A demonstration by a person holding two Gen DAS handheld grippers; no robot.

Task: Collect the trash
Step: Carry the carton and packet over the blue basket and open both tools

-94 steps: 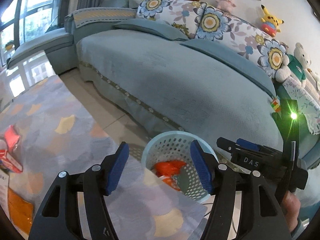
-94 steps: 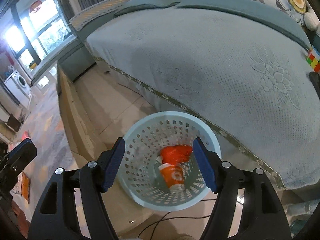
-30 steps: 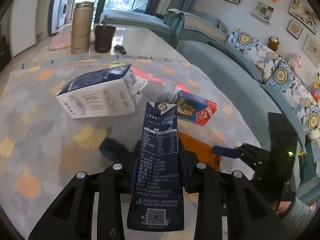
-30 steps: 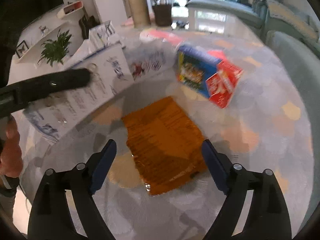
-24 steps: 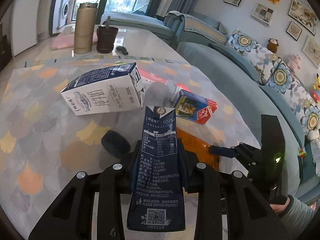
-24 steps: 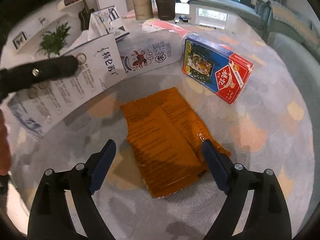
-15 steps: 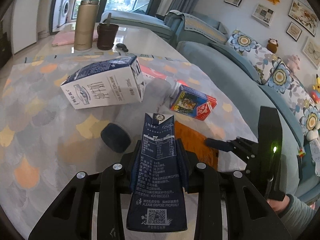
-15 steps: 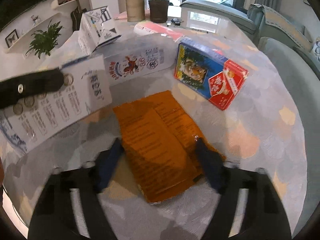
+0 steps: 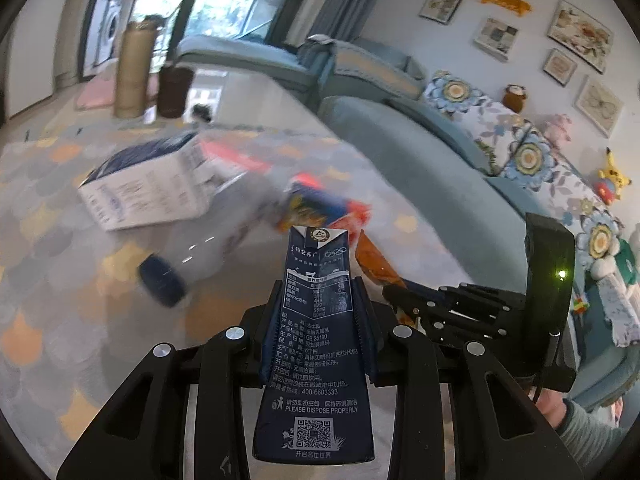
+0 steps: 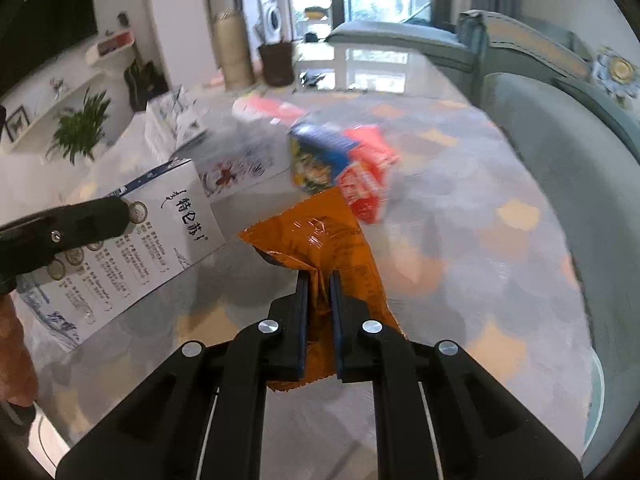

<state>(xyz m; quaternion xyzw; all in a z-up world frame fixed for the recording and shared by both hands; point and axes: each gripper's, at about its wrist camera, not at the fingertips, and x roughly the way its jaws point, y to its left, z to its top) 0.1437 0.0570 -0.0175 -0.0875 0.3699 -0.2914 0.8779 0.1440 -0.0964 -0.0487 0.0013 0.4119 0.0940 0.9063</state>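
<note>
My left gripper (image 9: 318, 304) is shut on a dark blue milk carton (image 9: 316, 340) and holds it upright above the table. The carton also shows in the right wrist view (image 10: 132, 248), with the left gripper (image 10: 64, 232) on it. My right gripper (image 10: 319, 280) is shut on an orange snack wrapper (image 10: 320, 236) and holds it off the table. The wrapper (image 9: 374, 262) and the right gripper (image 9: 404, 296) show in the left wrist view too.
On the patterned tablecloth (image 9: 60, 280) lie a larger white and blue carton (image 9: 148, 188), a blue and red box (image 10: 340, 164), a white milk carton (image 10: 236, 172) and a dark lid (image 9: 162, 282). A tall flask (image 9: 130, 72) and dark cup (image 9: 174, 90) stand behind. A blue sofa (image 10: 580, 168) is to the right.
My right gripper has closed on the orange wrapper and lifted it off the table. My left gripper still holds the blue carton and has swung a little; the view is blurred by motion.
</note>
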